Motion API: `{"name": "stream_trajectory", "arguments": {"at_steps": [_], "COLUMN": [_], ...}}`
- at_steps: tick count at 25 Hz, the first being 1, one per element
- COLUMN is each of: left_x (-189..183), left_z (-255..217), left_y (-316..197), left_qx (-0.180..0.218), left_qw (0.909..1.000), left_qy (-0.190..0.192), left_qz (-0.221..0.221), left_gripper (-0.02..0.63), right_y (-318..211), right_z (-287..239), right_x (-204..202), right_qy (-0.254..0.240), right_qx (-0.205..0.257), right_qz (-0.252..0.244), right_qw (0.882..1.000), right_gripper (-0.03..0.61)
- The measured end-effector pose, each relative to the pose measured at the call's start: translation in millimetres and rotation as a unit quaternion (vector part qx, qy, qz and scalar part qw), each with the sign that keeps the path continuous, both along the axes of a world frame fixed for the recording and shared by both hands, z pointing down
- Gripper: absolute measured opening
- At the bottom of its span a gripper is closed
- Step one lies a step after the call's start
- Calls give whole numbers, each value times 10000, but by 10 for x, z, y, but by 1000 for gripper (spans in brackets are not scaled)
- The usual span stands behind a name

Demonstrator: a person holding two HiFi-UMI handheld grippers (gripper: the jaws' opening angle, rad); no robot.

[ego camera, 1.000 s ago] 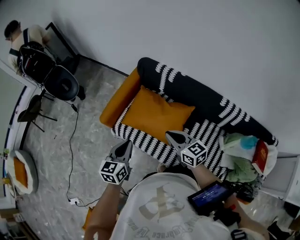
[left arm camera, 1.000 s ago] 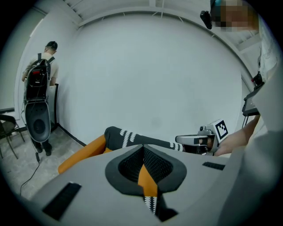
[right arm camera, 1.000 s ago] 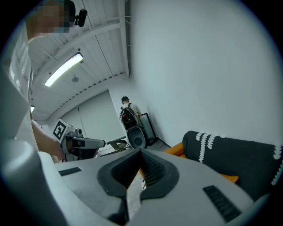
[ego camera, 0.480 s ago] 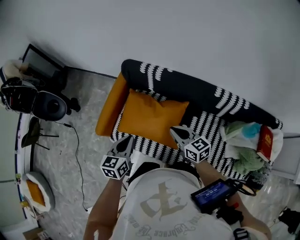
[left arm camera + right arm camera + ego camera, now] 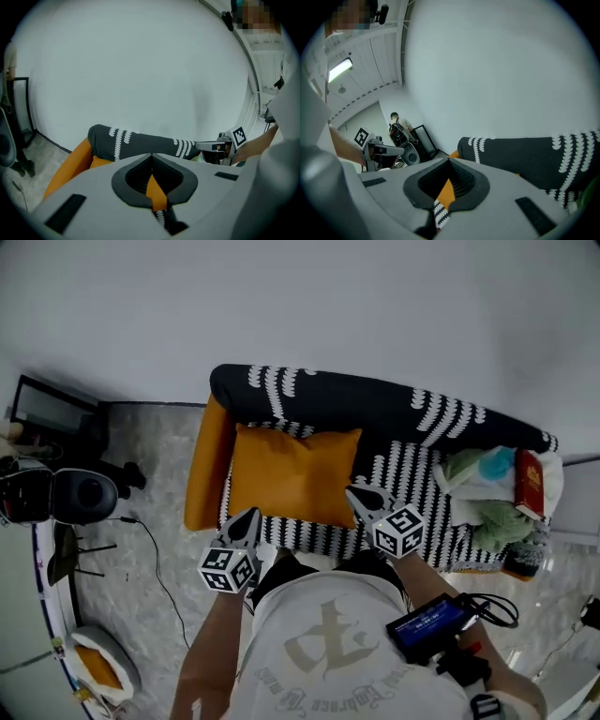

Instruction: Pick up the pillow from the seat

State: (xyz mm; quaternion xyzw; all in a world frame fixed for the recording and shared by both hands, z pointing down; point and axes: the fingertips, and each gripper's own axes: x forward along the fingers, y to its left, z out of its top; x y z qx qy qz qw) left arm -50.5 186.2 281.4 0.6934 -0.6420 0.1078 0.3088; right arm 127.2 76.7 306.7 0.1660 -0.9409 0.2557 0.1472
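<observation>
An orange pillow (image 5: pixel 292 474) lies flat on the left half of the black-and-white striped seat (image 5: pixel 412 474), against the dark backrest (image 5: pixel 375 404). My left gripper (image 5: pixel 250 515) is shut and empty, its tip over the seat's front edge just below the pillow's near-left corner. My right gripper (image 5: pixel 355 493) is also shut and empty, near the pillow's near-right corner. In the left gripper view the closed jaws (image 5: pixel 151 155) point at the backrest (image 5: pixel 140 143), with orange showing in the gap behind them. The right gripper view shows its closed jaws (image 5: pixel 449 161) before the backrest (image 5: pixel 525 150).
An orange armrest (image 5: pixel 202 474) bounds the seat on the left. Green cloth and bags (image 5: pixel 487 512) with a red book (image 5: pixel 530 484) fill the right end. An office chair (image 5: pixel 80 493), a floor cable (image 5: pixel 150 554) and a round cushion (image 5: pixel 98 671) are to the left.
Both grippers came closer to the seat's front edge and the pillow's near corners, staying shut. The view turned, so the seat now lies level across the picture.
</observation>
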Motion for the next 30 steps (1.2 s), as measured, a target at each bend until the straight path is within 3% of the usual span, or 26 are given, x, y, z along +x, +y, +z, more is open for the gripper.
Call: {"name": "stream_trajectory", "arguments": {"at_steps": [9,15,19,25,30], "left_x": [-535,-813,-1029,-1673,-1569], "left_z": [317,686,827,1038,1280], "left_y": [-320,-427,-534,-443,-495], "left_qx": [-213,-545,-619,-818,-1026], "left_qw": [9972,9915,9889,9826,9756], "left_qy": [229,151,139,276,211], "left_qz": [673,1174,1344,1642,1928], "left_gripper": [9,9,9,9,9], "right_y": [-92,-141,-107,70,53], "right_z": [195,475,664,703,914], "right_x": [-242,-233,-279,-847,-737], "right_qy": [450,744,1015,1274,1417], "right_qx": [-233,-544,-596,-637,-739], "right_qz": [896,1617,1858,2175,2229], "right_qw": [9947,9825,9755,9656,9617], "right_gripper": [12,12,12,12,13]}}
